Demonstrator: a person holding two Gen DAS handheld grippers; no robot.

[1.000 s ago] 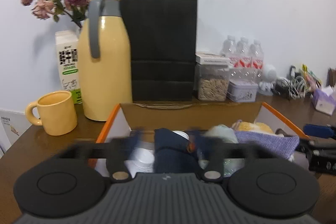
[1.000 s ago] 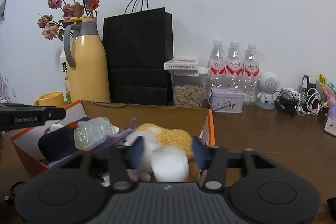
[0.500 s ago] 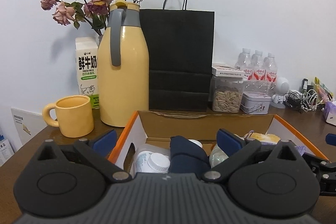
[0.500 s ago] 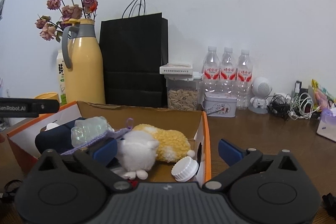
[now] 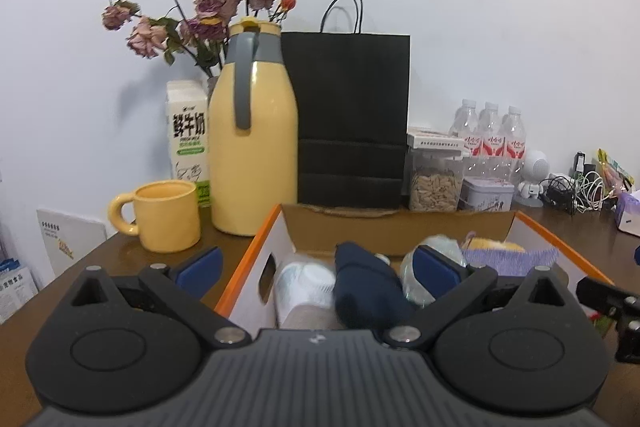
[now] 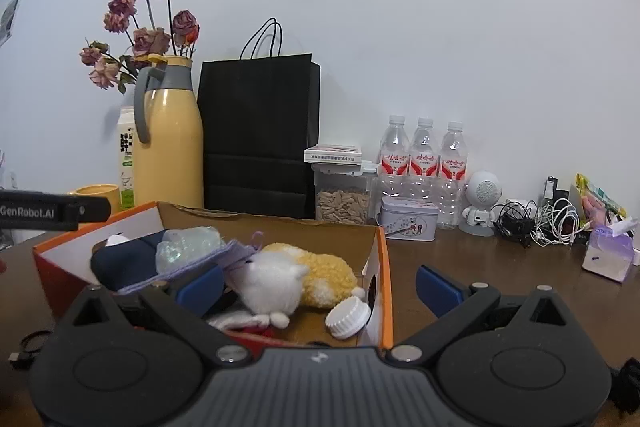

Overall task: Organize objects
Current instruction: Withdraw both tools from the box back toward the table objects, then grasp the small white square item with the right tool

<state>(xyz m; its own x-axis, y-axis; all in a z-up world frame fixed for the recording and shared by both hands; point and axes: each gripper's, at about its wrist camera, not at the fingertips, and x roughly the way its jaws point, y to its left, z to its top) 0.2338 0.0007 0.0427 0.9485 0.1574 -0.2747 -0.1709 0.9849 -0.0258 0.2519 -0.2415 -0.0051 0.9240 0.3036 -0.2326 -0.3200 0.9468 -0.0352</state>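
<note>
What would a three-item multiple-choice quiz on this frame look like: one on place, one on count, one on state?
1. Where is the plush toy?
A. inside the cardboard box
B. on the table beside the mug
C. inside the black paper bag

2. How many water bottles stand by the wall?
A. two
B. three
C. five

3. How do the jaws of the right gripper stand?
A. shut on the plush toy
B. shut on a white cap
C. open, holding nothing

Answers:
1. A, the toy lies between the box walls, next to a white cap.
2. B, three red-labelled bottles stand in a row.
3. C, the blue pads sit wide apart, one over the box and one outside its wall, pressing nothing.
</note>
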